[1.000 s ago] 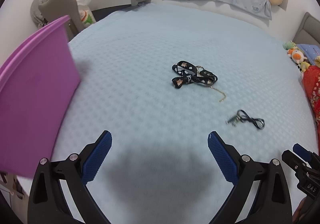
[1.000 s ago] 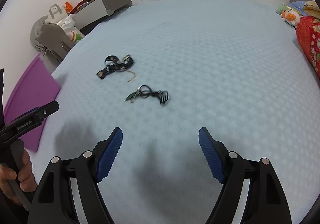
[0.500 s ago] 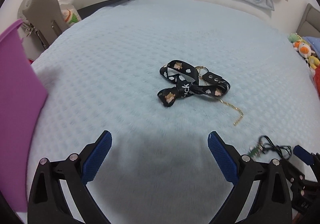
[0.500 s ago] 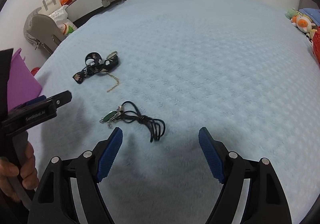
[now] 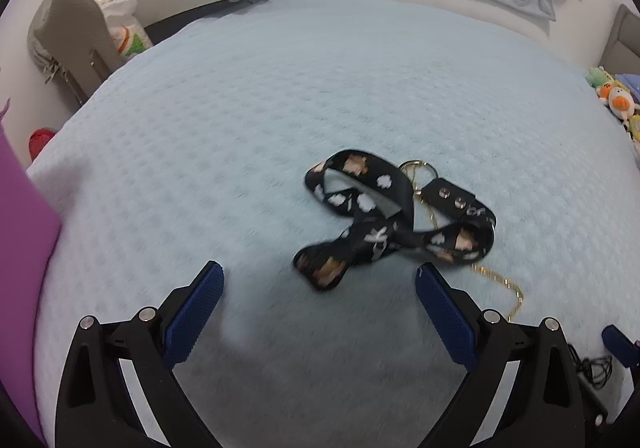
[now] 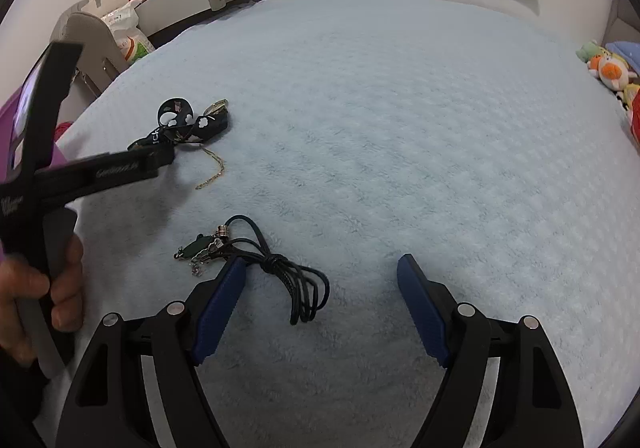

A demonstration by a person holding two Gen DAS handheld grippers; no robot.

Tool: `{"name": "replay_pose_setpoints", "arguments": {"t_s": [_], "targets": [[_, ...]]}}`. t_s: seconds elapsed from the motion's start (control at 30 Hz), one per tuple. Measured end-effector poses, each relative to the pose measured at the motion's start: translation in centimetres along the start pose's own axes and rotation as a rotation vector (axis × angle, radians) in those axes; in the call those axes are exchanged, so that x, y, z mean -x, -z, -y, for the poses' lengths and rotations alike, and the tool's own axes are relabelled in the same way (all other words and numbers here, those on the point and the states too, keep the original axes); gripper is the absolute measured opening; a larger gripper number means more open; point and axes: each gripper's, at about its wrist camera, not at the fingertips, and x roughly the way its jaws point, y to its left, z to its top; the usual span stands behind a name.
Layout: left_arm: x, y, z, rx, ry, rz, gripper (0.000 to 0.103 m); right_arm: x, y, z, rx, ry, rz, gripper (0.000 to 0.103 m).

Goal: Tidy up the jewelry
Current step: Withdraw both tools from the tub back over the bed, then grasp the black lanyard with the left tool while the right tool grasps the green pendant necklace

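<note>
Now both tools close in on the jewelry scattered over a pale blue blanket (image 5: 280,107). Nearest the left gripper (image 5: 318,280) lies a black strap (image 5: 384,215) printed with white and tan motifs, folded over itself, with a gold ring (image 5: 418,171) and a thin gold chain (image 5: 508,288) trailing off to its right. That gripper's blue pads stand wide apart and hold nothing; the strap's near end sits just ahead of them, right of the midline.

In the right wrist view, a dark cord necklace (image 6: 296,280) with a green pendant (image 6: 194,246) and metal clasp lies at the right gripper (image 6: 320,280). Its jaws are spread and empty, and the left pad (image 6: 220,308) appears to overlap the cord near the knot; whether it touches cannot be told. A hand (image 6: 44,288) grips the other tool's handle at far left.

Done well, the step probably means picking one piece per tool. The right gripper likely wants to shift left so the knotted bunch sits between the pads, then press into the plush and close on the thickest part. The left should probably take the strap at its crossing, since the chain seems threaded beneath and may drag or snag. A purple panel (image 5: 20,268) stands at the left edge.
</note>
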Motion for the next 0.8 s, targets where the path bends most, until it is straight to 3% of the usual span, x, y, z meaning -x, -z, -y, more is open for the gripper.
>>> {"name": "replay_pose_setpoints", "arguments": {"t_s": [0.47, 0.53, 0.6, 0.67, 0.7, 0.77, 0.8], "targets": [[-2.1, -0.8, 0.2, -0.004, 0.021, -0.012, 0.094, -0.6, -0.1, -0.8, 0.042, 0.041, 0.007, 0.074], [-2.0, -0.8, 0.3, -0.012, 0.025, -0.005, 0.084, -0.6, -0.2, -1.2, 0.053, 0.039, 0.011, 0.067], [-1.6, -0.6, 0.5, -0.021, 0.029, 0.010, 0.068, -0.3, -0.1, -1.7, 0.076, 0.036, 0.020, 0.050], [-1.1, -0.2, 0.8, -0.026, 0.031, 0.026, 0.044, -0.2, 0.1, -2.2, 0.100, 0.045, 0.024, 0.046], [-0.8, 0.0, 1.0, -0.034, 0.024, 0.034, 0.026, -0.2, 0.1, -2.1, 0.100, 0.042, 0.025, 0.042], [-0.4, 0.3, 1.2, -0.041, 0.004, 0.035, 0.019, -0.1, 0.0, -1.7, 0.080, 0.030, 0.028, 0.029], [-0.3, 0.5, 1.2, -0.041, 0.005, 0.034, 0.018, 0.0, -0.1, -1.1, 0.055, 0.009, 0.026, 0.014]]}}
